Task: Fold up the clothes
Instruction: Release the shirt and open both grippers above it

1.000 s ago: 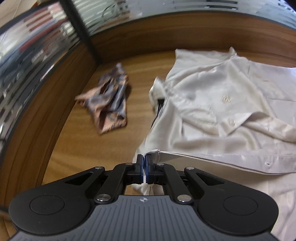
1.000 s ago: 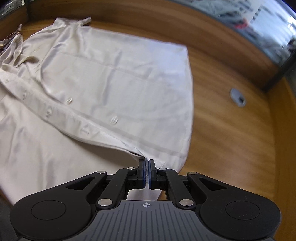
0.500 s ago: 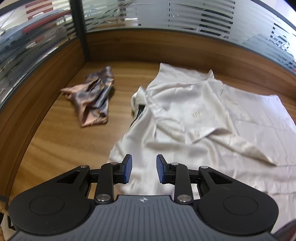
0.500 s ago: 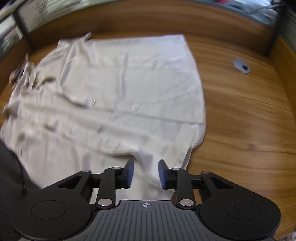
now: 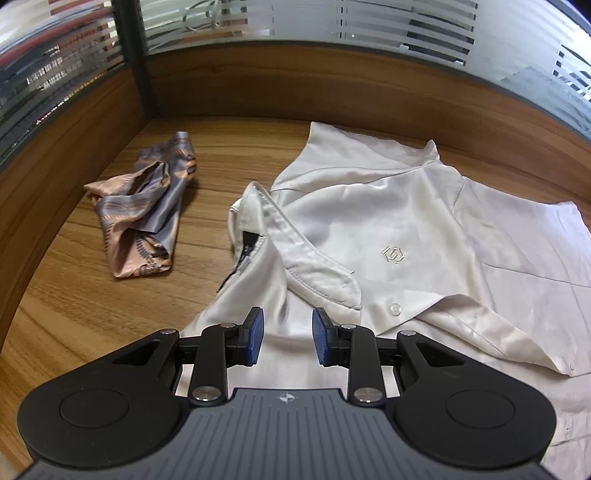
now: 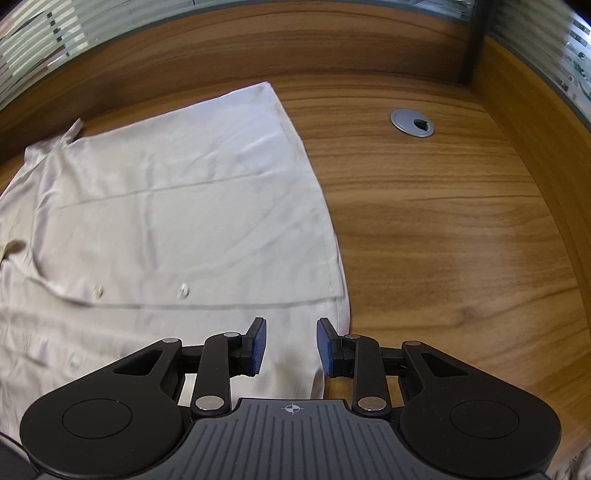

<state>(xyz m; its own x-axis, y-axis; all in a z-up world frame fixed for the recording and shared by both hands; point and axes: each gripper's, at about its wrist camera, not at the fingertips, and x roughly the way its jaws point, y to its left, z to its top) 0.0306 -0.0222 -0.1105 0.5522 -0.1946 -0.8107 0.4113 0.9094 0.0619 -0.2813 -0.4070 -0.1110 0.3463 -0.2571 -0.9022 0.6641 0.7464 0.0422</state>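
Jaws of my left gripper (image 5: 287,341) and right gripper (image 6: 291,346) have just opened, nothing between them. The shirt (image 5: 388,229) lies on the bench (image 6: 443,229), one front panel folded over; its slippery fabric could slide open when I regrasp.

A grey grommet (image 6: 412,123) sits in the desk (image 6: 461,258) at upper right; striped glass partitions (image 5: 295,22) run along the top.

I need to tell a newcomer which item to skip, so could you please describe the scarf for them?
On the wooden desk, look beside the collar end of the white shirt. The scarf lies crumpled there, apart from the shirt. It is the only patterned cloth, glossy grey-blue and peach.
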